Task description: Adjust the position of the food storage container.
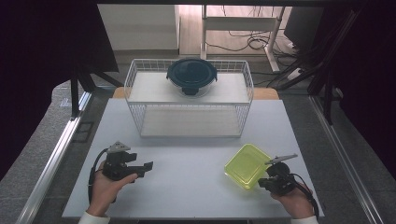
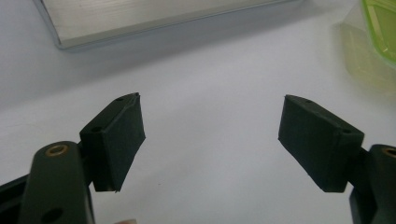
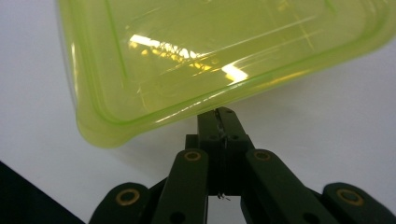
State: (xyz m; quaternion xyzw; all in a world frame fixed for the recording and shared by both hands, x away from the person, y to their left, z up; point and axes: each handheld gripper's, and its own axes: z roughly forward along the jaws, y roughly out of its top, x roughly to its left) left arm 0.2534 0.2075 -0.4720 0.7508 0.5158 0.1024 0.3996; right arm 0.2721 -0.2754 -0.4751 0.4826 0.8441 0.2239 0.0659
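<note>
**Right tongs clamped on the yellow container's rim, left tongs wide apart**

Your right tongs [image 1: 264, 181] were pressed together, jaws closed on the near edge of the yellow-green container [image 1: 247, 165]. In the right gripper view the jaw tips met right at the container's rim [image 3: 205, 109], with the tub spreading up and away from them, tilted. The contact point itself sat under the rim, so I couldn't tell how much of the lip was between the jaws.

In the high view the container lay just ahead of and slightly inboard of your right tongs, over the white desk [image 1: 196, 158]. Whether its far edge was touching the desk, I couldn't tell.

Your left tongs [image 1: 144, 168] were spread wide, nothing between the jaws, just bare desk below them in the left gripper view. They pointed toward the container, which sat well apart from them, visible at the far upper right of that view [image 2: 380, 28].

Beyond both tongs, at the far side of the desk, stood a white wire basket [image 1: 189, 100]. On top of it sat a round container with a dark lid [image 1: 192, 74], well apart from both tongs.
</note>
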